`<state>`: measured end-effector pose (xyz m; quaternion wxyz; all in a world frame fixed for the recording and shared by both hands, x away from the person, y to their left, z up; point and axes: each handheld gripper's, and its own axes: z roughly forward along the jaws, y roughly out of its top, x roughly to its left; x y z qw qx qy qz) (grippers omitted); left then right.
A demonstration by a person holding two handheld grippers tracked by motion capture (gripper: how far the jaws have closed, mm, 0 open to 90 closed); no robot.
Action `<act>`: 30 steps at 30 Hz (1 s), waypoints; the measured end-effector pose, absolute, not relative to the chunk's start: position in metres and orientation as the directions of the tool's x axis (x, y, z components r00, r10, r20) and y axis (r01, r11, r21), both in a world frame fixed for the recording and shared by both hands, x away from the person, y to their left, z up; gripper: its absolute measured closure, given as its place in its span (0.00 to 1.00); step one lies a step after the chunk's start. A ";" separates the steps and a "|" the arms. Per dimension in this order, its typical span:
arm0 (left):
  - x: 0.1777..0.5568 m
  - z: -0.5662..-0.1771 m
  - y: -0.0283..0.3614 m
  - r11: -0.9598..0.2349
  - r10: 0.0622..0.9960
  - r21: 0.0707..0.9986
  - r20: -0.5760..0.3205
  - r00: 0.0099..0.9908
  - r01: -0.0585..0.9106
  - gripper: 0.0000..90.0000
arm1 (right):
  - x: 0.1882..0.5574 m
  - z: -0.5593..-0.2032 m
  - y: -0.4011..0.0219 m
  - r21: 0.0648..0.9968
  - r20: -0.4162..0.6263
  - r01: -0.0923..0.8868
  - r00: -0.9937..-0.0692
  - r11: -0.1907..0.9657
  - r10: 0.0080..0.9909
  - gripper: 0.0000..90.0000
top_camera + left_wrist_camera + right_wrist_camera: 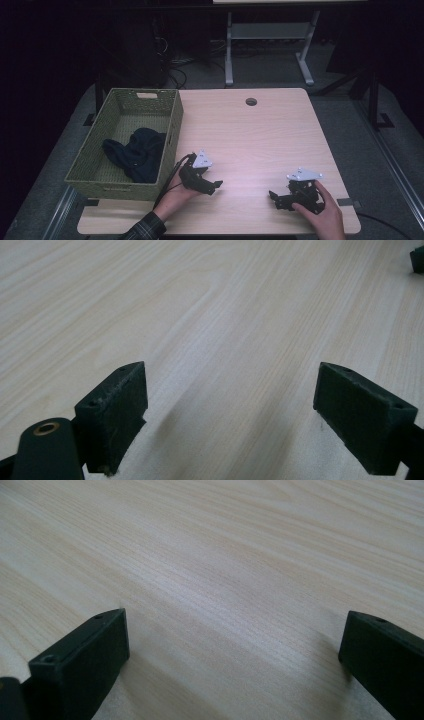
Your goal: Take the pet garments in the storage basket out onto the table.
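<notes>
The high view looks forward and down from above the person's side, taking in the whole table (260, 135), the basket (125, 142) at its left edge and the floor beyond. The left gripper view sits low and close over the wood, facing along its own gripper (230, 415); the right gripper view does likewise along the right gripper (235, 665). All three views share the tabletop's near part.

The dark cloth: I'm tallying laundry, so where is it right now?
In the high view the dark cloth lies bunched inside the green woven basket on the table's left side.
</notes>
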<state>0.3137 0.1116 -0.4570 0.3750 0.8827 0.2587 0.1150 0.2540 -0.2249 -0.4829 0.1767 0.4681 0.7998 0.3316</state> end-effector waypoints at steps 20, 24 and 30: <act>0.316 -0.442 0.116 -0.559 0.542 0.744 -0.006 0.840 0.366 0.15 | 0.254 -0.483 -0.225 0.696 0.028 0.631 -0.500 0.342 0.866 0.00; 0.315 -0.440 0.116 -0.556 0.540 0.748 -0.007 0.842 0.363 0.15 | 0.254 -0.483 -0.225 0.696 0.028 0.631 -0.501 0.343 0.865 0.00; 0.316 -0.436 0.117 -0.544 0.543 0.755 -0.016 0.840 0.366 0.15 | 0.254 -0.483 -0.225 0.696 0.028 0.631 -0.500 0.342 0.865 0.00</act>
